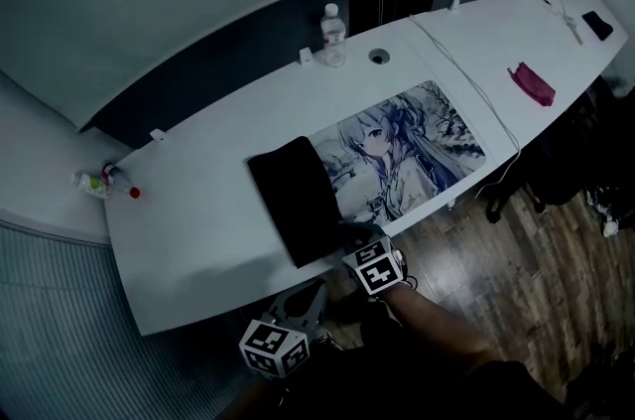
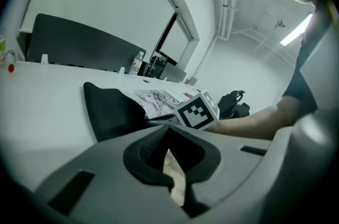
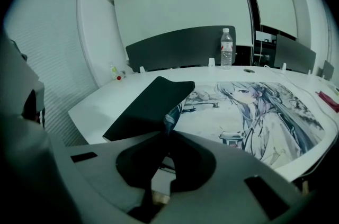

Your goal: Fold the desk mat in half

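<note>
Head view gave me the desk mat (image 1: 412, 150) lying on the white desk (image 1: 189, 210), just right of the frame's centre. Its printed side faced up, showing a pale drawn figure in greys and blues. The mat's left end was turned over onto the print, so a black flap (image 1: 298, 195) of the underside showed, slanting from mid-frame toward the lower centre. The rest of the mat lay flat, its near long edge close to the desk's front edge.

In the right gripper view, the right gripper (image 3: 167, 130) was clenched. Its 2 jaws pinched the mat's near edge where the black flap curled up, and a sliver of print showed at the tips.

In the left gripper view I saw the left gripper (image 2: 168, 130) closed with nothing between its jaws, only wooden floor through the gap behind the tips. It was apart from the mat, with the right gripper's marker cube (image 2: 197, 110) just above its tips in that frame.
</note>
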`<state>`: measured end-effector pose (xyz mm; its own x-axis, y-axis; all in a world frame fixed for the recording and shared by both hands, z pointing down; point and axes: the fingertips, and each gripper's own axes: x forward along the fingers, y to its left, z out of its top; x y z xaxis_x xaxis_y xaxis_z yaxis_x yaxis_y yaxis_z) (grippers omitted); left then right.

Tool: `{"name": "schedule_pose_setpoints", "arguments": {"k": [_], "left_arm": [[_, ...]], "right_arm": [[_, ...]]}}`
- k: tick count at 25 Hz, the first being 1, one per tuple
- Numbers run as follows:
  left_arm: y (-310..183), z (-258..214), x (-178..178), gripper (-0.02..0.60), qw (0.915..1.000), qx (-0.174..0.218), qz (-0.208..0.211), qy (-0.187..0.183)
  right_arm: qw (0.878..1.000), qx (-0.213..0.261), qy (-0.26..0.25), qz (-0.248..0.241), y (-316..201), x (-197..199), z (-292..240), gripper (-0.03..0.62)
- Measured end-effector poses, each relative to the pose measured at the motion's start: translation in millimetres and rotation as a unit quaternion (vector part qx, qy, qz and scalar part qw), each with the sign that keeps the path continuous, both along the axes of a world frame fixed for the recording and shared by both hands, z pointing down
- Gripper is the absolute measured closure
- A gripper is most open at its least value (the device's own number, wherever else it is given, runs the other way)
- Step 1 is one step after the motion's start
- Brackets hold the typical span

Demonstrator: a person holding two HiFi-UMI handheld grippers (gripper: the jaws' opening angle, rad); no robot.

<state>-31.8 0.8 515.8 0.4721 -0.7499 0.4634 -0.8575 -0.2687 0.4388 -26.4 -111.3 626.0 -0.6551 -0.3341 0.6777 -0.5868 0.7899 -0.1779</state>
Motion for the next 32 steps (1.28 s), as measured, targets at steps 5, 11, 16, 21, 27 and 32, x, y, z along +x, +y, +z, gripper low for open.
{"name": "schedule_pose_setpoints", "arguments": {"k": [5, 11, 16, 21, 27, 32], "left_arm": [[-20, 3, 16, 0.575, 0.9997, -0.005, 0.022, 0.003], [-45, 2, 25, 0.575, 0.9994, -0.004, 0.034, -0.001], [-63, 2, 38, 0.575, 0.9989, -0.01, 0.046, -0.002], [-83, 2, 53, 0.575, 0.9986, -0.013, 0.052, -0.005], [-107, -1, 72, 0.575, 0.9982, -0.009, 0.058, -0.013], [-127, -7, 89, 0.575, 0.9979, 0.0, 0.062, -0.02]], "right_arm": [[1.0, -0.003, -0.001, 0.009, -13, 15, 2, 0.56], [1.0, -0.012, -0.003, 0.018, -21, 32, 5, 0.56], [0.999, -0.019, -0.011, 0.027, -35, 45, 2, 0.56], [0.999, -0.022, -0.016, 0.035, -49, 64, 1, 0.56], [0.998, -0.027, -0.019, 0.046, -63, 90, 3, 0.56], [0.998, -0.028, -0.024, 0.054, -77, 113, 0, 0.56]]}}
